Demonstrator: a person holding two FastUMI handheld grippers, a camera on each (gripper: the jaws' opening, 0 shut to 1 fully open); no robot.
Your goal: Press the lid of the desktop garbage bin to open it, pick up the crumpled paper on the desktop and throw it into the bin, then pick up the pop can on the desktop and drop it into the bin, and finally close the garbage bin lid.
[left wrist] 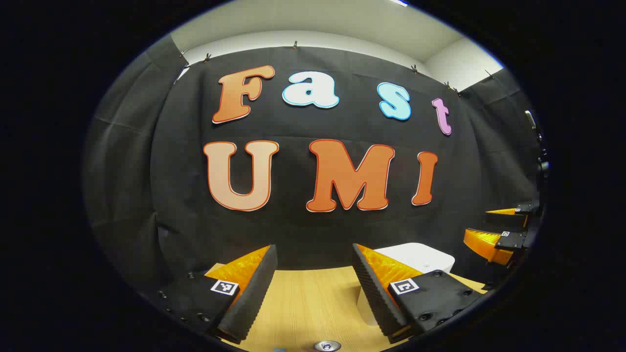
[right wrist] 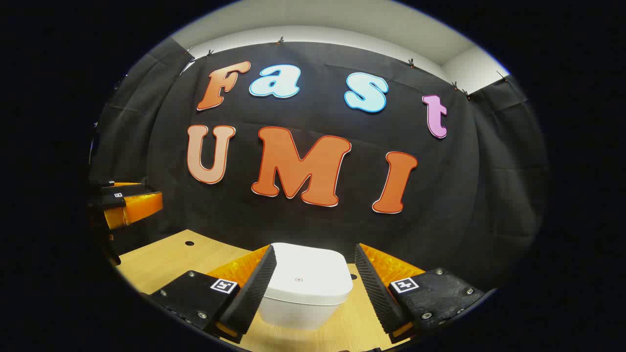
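- White plastic garbage bin (right wrist: 305, 288) on wooden desktop (right wrist: 166, 259), dead ahead of right gripper (right wrist: 315, 288), framed between its two fingers, lid (right wrist: 308, 276) below fingertip level.
- Lid down and flat, small dot near its centre; fits both a bin awaiting the press and one shut again after the drops.
- Right gripper spread wide, holding nothing, no contact with bin.
- Left gripper (left wrist: 315, 288) also spread wide, empty, over bare desktop; same bin off to its right, partly behind its right finger (left wrist: 376, 288).
- Right gripper nearer and squarely lined up on lid; left one offset to the side.
- Bin boxy with rounded corners, smooth, lid overhanging body slightly.
- Pop can (left wrist: 326, 346): silvery round top at bottom edge of left gripper view, just below left fingers; crumpled paper not made out.
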